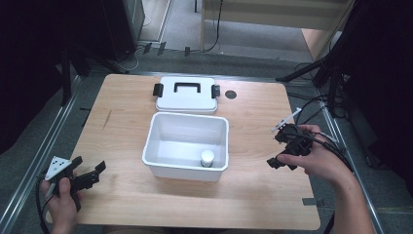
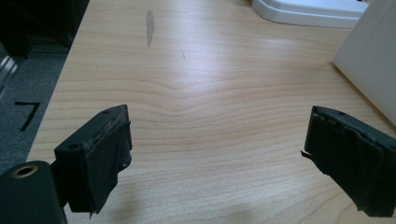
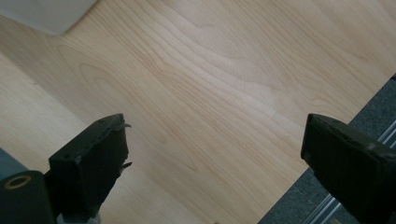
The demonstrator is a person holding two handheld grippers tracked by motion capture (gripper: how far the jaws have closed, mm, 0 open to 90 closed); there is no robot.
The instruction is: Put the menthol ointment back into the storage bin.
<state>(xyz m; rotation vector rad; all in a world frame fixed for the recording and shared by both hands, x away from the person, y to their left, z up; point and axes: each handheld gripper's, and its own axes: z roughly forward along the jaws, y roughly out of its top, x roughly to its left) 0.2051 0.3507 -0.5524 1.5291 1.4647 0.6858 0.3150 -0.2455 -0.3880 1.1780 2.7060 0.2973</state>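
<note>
A white open box stands in the middle of the wooden table. A small white bottle stands upright in its near right corner. The box's white lid, with a black handle and black side clips, lies flat just behind it. My left gripper hovers over the table's near left part, open, with bare wood between its pads. My right gripper is held over the right side of the table, open and empty, jaws wide apart.
A dark round hole sits in the tabletop right of the lid. Metal rails run along both sides of the table. Cables trail off the right edge. The box's white wall stands close on the left gripper's right.
</note>
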